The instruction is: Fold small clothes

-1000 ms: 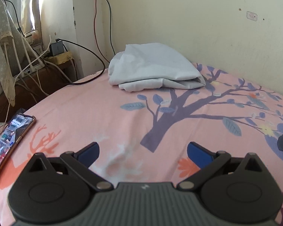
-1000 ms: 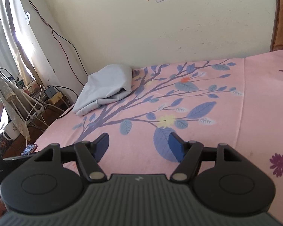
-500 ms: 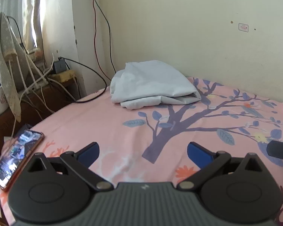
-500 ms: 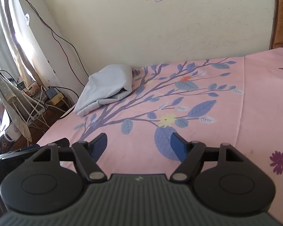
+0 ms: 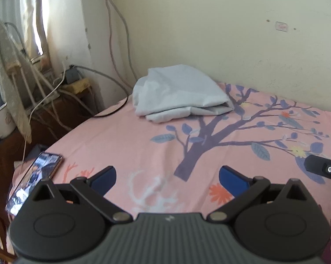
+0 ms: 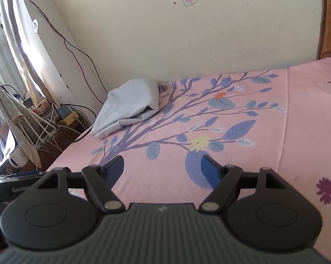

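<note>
Reaching for the folded pale cloth (image 5: 178, 92)

Both hand-held grippers, left hand-held gripper (image 5: 167, 177) and right hand-held gripper (image 6: 163, 167), are hovering wide, empty; best approaching low across the bed (image 5: 132, 140).

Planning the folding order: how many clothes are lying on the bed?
1: a pale blue garment, bundled at the bed's far corner by the wall. Others may lie outside view.
</note>
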Available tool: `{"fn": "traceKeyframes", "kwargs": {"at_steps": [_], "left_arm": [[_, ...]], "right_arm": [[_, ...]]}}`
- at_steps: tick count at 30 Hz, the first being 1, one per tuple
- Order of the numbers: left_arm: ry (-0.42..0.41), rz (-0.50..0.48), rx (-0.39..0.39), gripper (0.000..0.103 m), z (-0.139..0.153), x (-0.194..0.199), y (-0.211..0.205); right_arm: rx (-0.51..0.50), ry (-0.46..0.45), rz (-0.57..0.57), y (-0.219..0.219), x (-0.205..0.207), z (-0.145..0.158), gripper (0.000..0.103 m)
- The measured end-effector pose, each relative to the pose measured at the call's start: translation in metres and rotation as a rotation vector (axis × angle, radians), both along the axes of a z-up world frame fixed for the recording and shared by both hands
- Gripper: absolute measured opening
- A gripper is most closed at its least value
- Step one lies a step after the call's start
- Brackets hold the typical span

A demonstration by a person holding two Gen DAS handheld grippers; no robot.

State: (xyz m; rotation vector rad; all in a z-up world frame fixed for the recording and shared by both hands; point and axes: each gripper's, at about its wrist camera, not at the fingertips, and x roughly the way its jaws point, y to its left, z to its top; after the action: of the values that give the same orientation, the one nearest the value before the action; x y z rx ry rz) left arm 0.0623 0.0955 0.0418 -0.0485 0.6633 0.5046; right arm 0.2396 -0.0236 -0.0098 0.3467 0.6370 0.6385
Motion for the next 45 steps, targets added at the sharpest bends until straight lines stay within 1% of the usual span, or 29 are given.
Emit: {"fn": "traceKeyframes", "kwargs": {"at_steps": [4,9,15,25,29,33,39,45], "left_arm": [[0.004,0.032,0.021,0.103,0.006,-0.004,0.004],[0.006,0.055,0.074,0.103,0.011,-0.008,0.002],[0.023,0.060,0.094,0.103,0.012,-0.010,0.002],[0.066,0.043,0.072,0.103,0.007,-0.010,-0.004],[0.088,0.032,0.042,0.103,0.006,-0.009,-0.007],[0.092,0.004,0.019,0.103,0.008,-0.010,-0.012],[0.091,-0.012,0.023,0.103,0.014,-0.011,-0.019],[0.099,-0.008,0.040,0.103,0.016,-0.011,-0.019]], "right_arm": [[0.007,-0.009,-0.001,-0.001,-0.002,0.002,0.080],[0.017,-0.012,-0.001,-0.002,-0.002,0.004,0.080],[0.024,-0.022,-0.003,-0.003,-0.004,0.006,0.081],[0.039,-0.027,-0.025,-0.008,-0.003,0.008,0.083],[0.053,-0.022,-0.042,-0.014,-0.001,0.009,0.083],[0.059,-0.025,-0.050,-0.018,-0.001,0.011,0.083],[0.064,-0.021,-0.053,-0.020,-0.001,0.012,0.084],[0.068,-0.019,-0.051,-0.021,0.000,0.011,0.084]]}}
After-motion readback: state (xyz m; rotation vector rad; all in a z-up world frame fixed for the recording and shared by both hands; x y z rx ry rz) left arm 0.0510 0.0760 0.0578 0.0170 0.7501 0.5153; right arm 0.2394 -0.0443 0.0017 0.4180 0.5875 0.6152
